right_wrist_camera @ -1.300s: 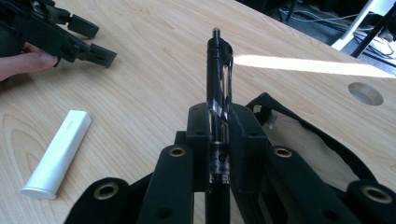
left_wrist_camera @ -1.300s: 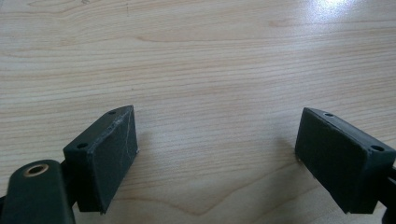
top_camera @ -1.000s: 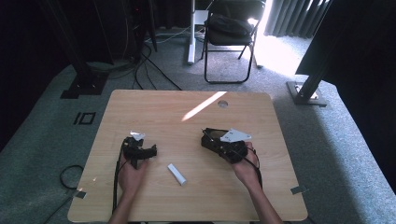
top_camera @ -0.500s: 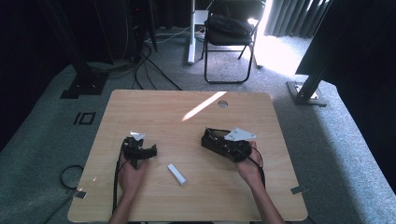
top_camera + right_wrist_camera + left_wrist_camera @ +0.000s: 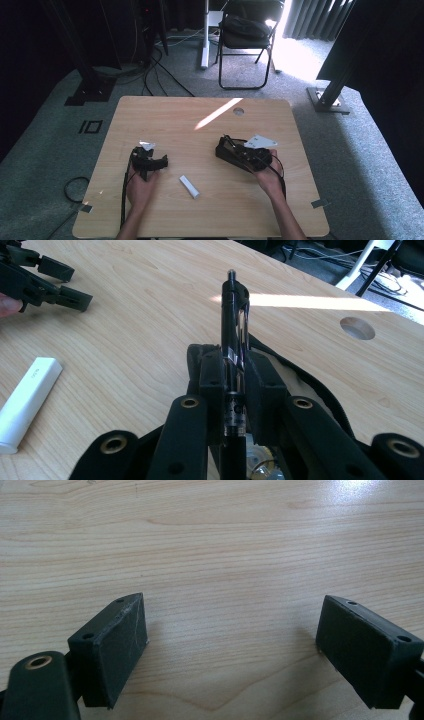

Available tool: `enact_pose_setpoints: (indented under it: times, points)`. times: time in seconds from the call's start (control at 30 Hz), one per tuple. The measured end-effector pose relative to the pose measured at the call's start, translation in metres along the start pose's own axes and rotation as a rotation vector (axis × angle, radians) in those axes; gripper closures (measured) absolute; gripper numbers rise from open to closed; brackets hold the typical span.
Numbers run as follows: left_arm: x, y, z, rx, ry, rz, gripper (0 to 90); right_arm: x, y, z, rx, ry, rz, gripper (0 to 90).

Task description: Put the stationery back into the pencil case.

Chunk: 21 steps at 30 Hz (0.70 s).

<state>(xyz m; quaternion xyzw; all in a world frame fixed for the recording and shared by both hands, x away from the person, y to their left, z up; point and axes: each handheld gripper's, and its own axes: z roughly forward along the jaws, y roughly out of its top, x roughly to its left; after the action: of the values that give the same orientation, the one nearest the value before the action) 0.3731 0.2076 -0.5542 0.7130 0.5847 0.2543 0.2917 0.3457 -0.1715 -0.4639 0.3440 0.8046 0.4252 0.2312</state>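
Clamping one black pen [image 5: 234, 340] lengthwise between closed jaws, the right gripper [image 5: 234, 385] hovers over a black pouch [image 5: 300, 380]. Risk: the pen could slide out, being gripped along its barrel. The left gripper [image 5: 230, 645] stands wide open, empty. One white cap [image 5: 27, 400] lies between them.

A light wooden table [image 5: 165, 115] carries a white bar [image 5: 189, 186] at six o'clock of its centre

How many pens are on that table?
1: a black click pen, clamped in the right claw above a black zip pouch. More may hide inside.
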Motion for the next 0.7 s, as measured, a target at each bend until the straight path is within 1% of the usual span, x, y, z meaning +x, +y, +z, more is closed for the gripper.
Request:
enact_pose_setpoints:
  times: [0.4,0.7]
  points:
    - [0.0,0.0,0.0,0.0,0.0,0.0,13.3,-0.012,-0.005,0.004,0.012,-0.013,0.01,79.6]
    - [0.0,0.0,0.0,0.0,0.0,0.0,13.3,-0.018,-0.007,0.007,0.016,-0.004,-0.007,79.5]
